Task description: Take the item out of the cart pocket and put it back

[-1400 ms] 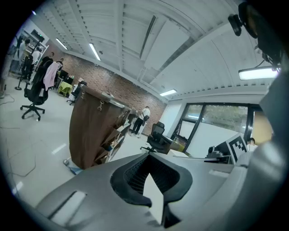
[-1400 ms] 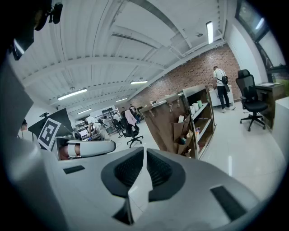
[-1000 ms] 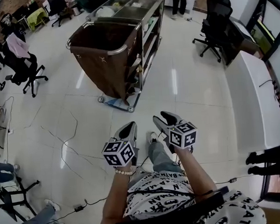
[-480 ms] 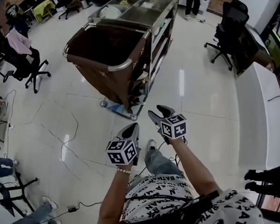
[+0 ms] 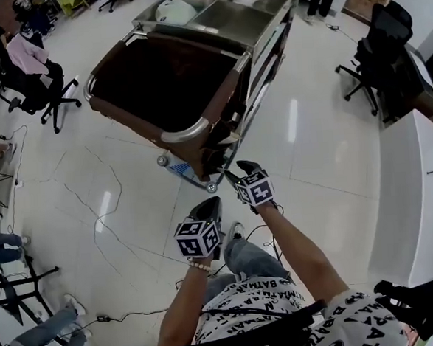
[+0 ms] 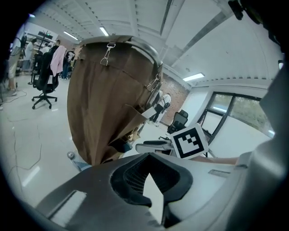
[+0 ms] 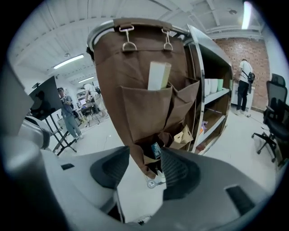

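The item [image 7: 159, 76], pale and flat, is standing upright in the top pocket [image 7: 144, 108] of the brown bag [image 7: 113, 67]. Only its upper half is showing; the rest is hidden by the cloth. Lower, at about five o'clock from it, a blue thing [image 7: 156, 150] and a tan box [image 7: 185, 135] are poking from smaller pockets, both too buried to make out.

The right gripper [image 7: 140, 173] is pointing at the bag with its jaws spread wide and nothing touching the pads. The bag's bottom and a caster [image 7: 150, 183] are showing through the gap. In the head view this gripper [image 5: 240, 170] is hovering near the cart [image 5: 198, 125] at its six o'clock, and the bag's rim is covering the pockets.

The left gripper [image 6: 149, 173] is hanging back at seven o'clock of the right one, tips pressed together and empty. From its view the bag is seen edge-on, so the item cannot be made out.

Office chairs [image 5: 385, 53] are standing well apart at two o'clock.
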`<state>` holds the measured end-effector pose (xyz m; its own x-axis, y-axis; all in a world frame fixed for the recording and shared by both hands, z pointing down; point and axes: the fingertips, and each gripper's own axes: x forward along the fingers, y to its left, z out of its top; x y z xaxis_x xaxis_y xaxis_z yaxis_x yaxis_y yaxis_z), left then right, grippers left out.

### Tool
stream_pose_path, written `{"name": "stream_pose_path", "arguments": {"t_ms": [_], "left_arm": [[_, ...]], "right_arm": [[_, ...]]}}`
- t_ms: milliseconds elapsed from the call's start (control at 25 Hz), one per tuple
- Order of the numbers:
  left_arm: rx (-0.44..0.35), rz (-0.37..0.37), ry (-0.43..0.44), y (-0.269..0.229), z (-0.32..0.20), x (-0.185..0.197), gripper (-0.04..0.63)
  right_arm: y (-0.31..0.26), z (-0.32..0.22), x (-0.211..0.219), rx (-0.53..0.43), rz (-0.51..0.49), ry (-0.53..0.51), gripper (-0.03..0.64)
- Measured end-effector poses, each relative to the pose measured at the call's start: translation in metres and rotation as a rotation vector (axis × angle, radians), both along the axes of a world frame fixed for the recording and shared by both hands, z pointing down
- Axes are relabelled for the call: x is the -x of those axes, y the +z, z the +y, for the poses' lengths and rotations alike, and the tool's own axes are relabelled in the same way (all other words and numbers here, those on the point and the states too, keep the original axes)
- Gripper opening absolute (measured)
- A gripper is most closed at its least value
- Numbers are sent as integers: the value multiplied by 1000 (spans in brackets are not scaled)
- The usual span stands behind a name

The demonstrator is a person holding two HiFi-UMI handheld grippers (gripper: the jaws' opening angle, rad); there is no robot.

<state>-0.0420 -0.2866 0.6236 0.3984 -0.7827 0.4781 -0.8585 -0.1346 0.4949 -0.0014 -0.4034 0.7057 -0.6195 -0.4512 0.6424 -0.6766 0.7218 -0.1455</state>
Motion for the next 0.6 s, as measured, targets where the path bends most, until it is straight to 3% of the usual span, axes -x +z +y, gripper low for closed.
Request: {"name": "stream_pose_path", "arguments": {"t_ms": [480, 600], "left_arm": [[74, -14, -105, 50, -40, 19, 5], [76, -14, -126, 52, -40, 26, 5]], "right_arm": [[82, -51, 37, 43, 161, -184, 206], [74, -49, 46, 21, 176, -211, 128]]}}
